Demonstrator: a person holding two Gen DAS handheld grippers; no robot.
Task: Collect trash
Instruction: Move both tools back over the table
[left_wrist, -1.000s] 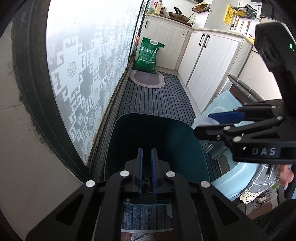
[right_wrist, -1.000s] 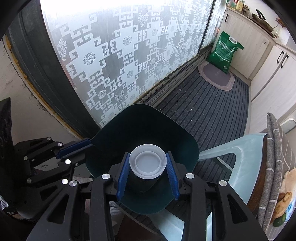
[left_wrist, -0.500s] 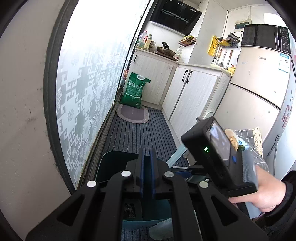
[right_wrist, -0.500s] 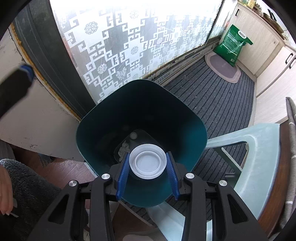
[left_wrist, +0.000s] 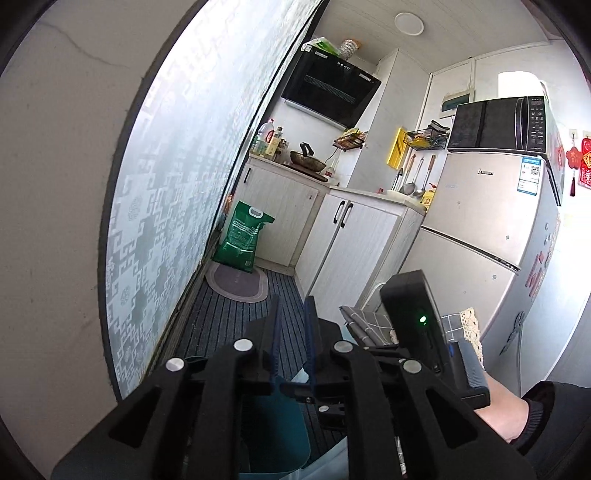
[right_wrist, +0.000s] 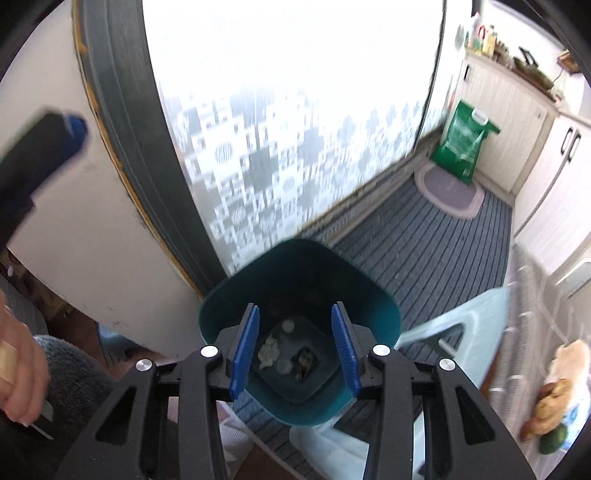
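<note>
A dark teal trash bin (right_wrist: 364, 306) stands on the floor by the patterned glass door. My right gripper (right_wrist: 294, 350) is open and empty, right above the bin's mouth. Inside the bin lie crumpled paper (right_wrist: 269, 350), small white lids (right_wrist: 284, 366) and a dark scrap (right_wrist: 304, 360). In the left wrist view my left gripper (left_wrist: 293, 343) is raised and points into the kitchen, its fingers nearly together with nothing between them. The bin's rim (left_wrist: 273, 435) shows below it. The right gripper's black body (left_wrist: 413, 317) sits just to its right.
A pale blue plastic chair (right_wrist: 476, 325) stands right of the bin, with a checked cloth (left_wrist: 369, 321) on it. A green sack (left_wrist: 242, 236) and an oval mat (left_wrist: 236, 282) lie at the far end by white cabinets (left_wrist: 351, 243). A fridge (left_wrist: 480, 251) stands at right.
My right gripper opened and the white-lidded cup it held is gone from its fingers. My left gripper swung up and away from the bin toward the kitchen.
</note>
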